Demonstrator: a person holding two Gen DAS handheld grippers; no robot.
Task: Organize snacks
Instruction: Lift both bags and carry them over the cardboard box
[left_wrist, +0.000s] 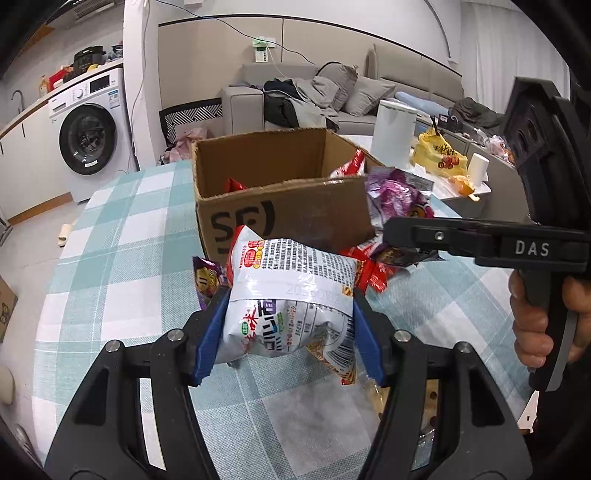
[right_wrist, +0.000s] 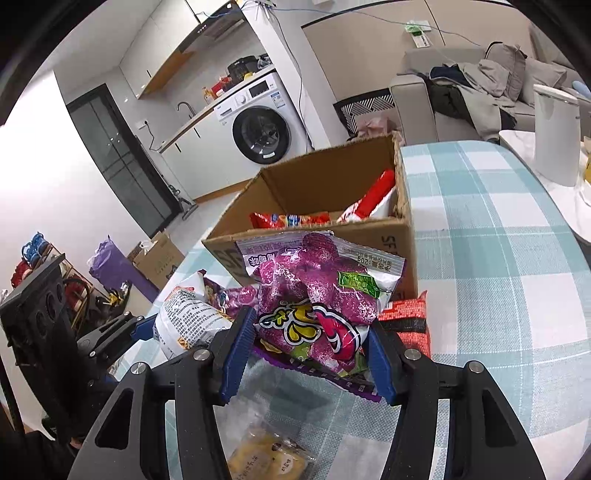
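Right wrist: red packets (right_wrist: 291, 220) in box (right_wrist: 328, 177)

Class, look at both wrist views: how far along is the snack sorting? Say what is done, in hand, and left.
Done: red snack packets already lie inside the cardboard box. In hand: the left gripper is shut on a white snack bag, and the right gripper is shut on a purple snack bag; neither is in the box yet. Left: a red packet and a yellow packet lie on the checked tablecloth.
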